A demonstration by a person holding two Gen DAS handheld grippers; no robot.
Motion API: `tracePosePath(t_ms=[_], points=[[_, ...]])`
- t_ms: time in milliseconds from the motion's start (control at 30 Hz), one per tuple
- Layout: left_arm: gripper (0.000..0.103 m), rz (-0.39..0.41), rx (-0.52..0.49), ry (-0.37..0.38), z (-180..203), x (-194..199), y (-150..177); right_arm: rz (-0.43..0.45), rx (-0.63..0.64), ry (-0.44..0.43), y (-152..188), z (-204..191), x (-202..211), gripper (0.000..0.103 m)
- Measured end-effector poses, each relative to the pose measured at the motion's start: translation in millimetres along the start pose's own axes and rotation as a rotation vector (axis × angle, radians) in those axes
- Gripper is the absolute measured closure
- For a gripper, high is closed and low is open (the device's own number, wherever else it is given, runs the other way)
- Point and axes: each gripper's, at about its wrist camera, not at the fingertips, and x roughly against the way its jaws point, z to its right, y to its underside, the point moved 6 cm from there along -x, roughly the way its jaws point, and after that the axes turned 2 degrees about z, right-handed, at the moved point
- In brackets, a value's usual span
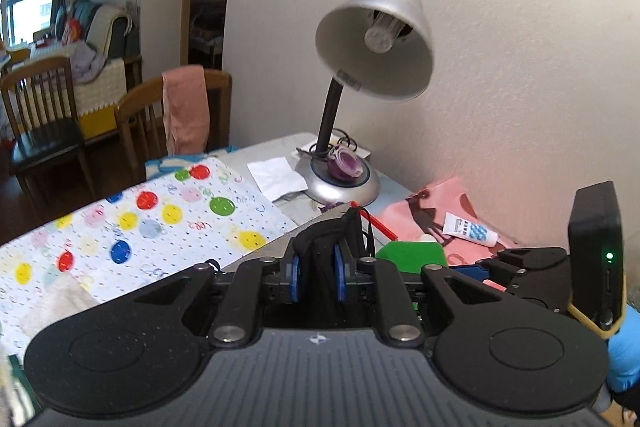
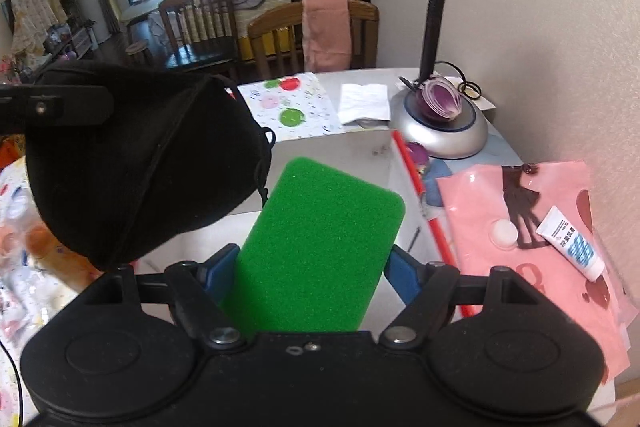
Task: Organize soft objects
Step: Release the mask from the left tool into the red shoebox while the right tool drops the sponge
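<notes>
My left gripper (image 1: 318, 269) is shut on a black cloth mask (image 1: 324, 243), bunched between its blue pads. In the right wrist view the same black mask (image 2: 140, 163) hangs large at the left, held from the side by a left fingertip (image 2: 60, 107). My right gripper (image 2: 310, 267) is shut on a green sponge (image 2: 320, 239), which stands between its blue pads over a white box (image 2: 352, 151) with a red edge. The green sponge (image 1: 412, 255) also shows just right of the left gripper.
A silver desk lamp (image 1: 376, 43) stands by the wall, with a cut purple onion (image 2: 440, 99) on its base. A pink plastic bag (image 2: 532, 227) with a small white tube (image 2: 572, 243) lies right. A dotted cloth (image 1: 140, 223) covers the left. A white paper napkin (image 2: 364, 103) and wooden chairs (image 1: 44, 123) lie beyond.
</notes>
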Motion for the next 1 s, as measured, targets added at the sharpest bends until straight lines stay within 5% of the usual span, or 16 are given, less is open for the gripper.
tracePosePath(t_ms=[567, 1000], points=[[0.087, -0.192, 0.040, -0.037, -7.9, -140.1, 40.2, -0.170, 0.069, -0.003, 13.9, 23.8, -89.8, 0.026], [0.087, -0.285, -0.007, -0.052, -5.8, -163.3, 69.0, -0.237, 0.190, -0.004, 25.4, 7.2, -106.2, 0.022]])
